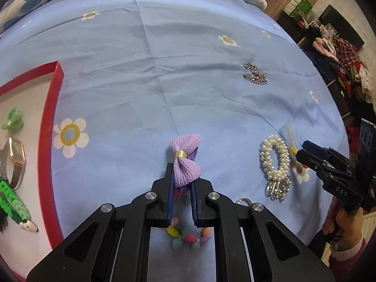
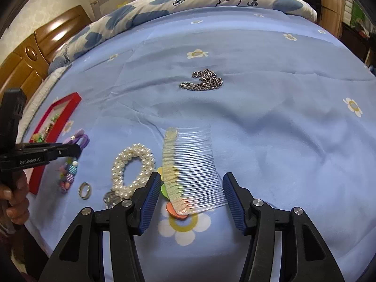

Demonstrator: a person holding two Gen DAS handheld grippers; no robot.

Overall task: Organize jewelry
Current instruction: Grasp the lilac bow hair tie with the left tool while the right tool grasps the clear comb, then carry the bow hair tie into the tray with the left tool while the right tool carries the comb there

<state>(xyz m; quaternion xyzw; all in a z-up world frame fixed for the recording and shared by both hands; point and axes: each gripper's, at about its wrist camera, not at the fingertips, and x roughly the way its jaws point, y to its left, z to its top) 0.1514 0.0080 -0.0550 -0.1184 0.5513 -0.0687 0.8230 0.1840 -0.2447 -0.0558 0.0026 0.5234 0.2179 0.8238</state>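
Note:
My left gripper point(image 1: 182, 178) is shut on a lilac fabric bow hair tie point(image 1: 185, 145) with a gold band, low over the blue bedsheet. The right wrist view shows the same grip from the side, left gripper point(image 2: 75, 148) on the hair tie point(image 2: 83, 138). My right gripper point(image 2: 191, 176) is open and points down at a clear hair comb point(image 2: 195, 164) with a pastel spine. The comb lies flat between its blue pads, with a thin gap on each side. A red-rimmed tray point(image 1: 48, 122) at the left holds a green bow point(image 1: 13, 119), a watch point(image 1: 16, 151) and a green bracelet point(image 1: 10, 202).
A pearl scrunchie point(image 2: 117, 164) lies left of the comb. Beside it are a metal ring point(image 2: 84, 190) and a colourful bead bracelet point(image 2: 69, 174). A silver chain point(image 2: 202, 82) sits farther up the sheet. Pillows line the far edge, and a person's hand point(image 2: 16, 202) holds the left gripper.

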